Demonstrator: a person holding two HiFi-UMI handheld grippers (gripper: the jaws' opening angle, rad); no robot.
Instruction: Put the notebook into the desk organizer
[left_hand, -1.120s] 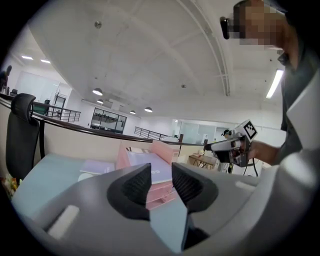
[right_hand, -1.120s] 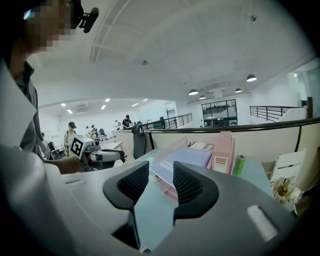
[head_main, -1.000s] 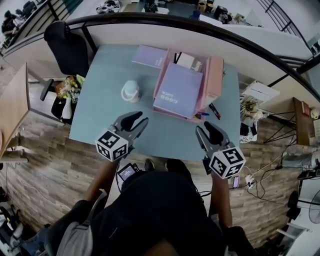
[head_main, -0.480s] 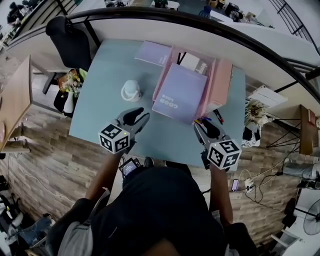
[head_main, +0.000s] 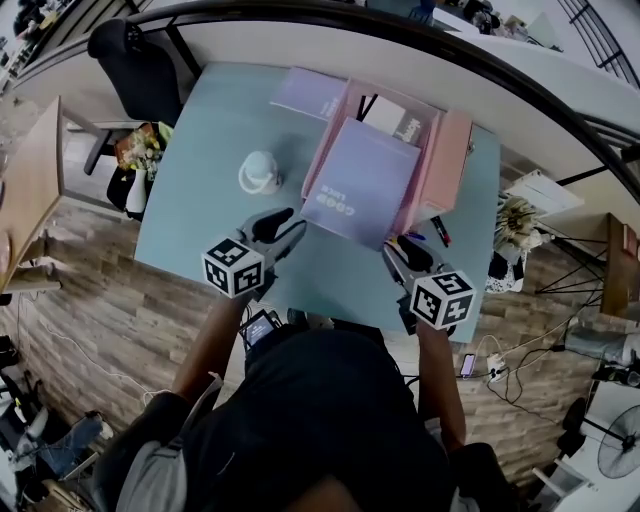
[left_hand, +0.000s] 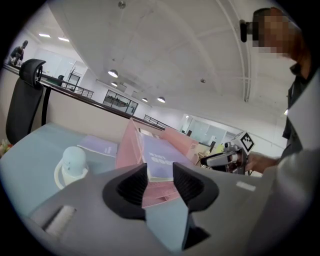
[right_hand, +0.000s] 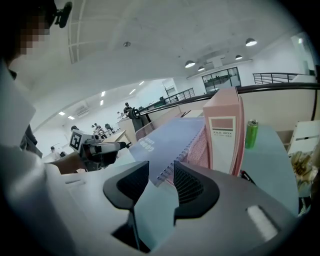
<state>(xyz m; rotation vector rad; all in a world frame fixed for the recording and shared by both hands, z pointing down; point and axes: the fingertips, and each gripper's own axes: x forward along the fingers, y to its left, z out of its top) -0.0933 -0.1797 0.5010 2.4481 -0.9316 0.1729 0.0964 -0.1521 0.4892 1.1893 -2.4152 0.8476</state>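
A lavender spiral notebook (head_main: 365, 180) leans, tilted, over the front of the pink mesh desk organizer (head_main: 447, 165) on the pale blue table (head_main: 200, 140). My left gripper (head_main: 285, 222) hovers just short of the notebook's near left corner. Its jaws are open with nothing between them. My right gripper (head_main: 400, 248) sits by the near right corner, also open and empty. The left gripper view looks through that gripper (left_hand: 160, 172) at the notebook (left_hand: 160, 157). In the right gripper view, the notebook's spiral edge (right_hand: 177, 160) shows past the other gripper (right_hand: 161, 175), beside a pink file box (right_hand: 225, 135).
A second lavender notebook (head_main: 310, 92) lies flat at the table's far side. A white lidded cup (head_main: 260, 172) stands left of the organizer. Pens (head_main: 425, 235) lie near the right gripper. A green can (right_hand: 251, 132) stands behind the file box, and a black chair (head_main: 135, 70) is at far left.
Both grippers have dropped lower and moved forward over the table, closer to the notebook's near edge. The notebook and organizer have not moved.
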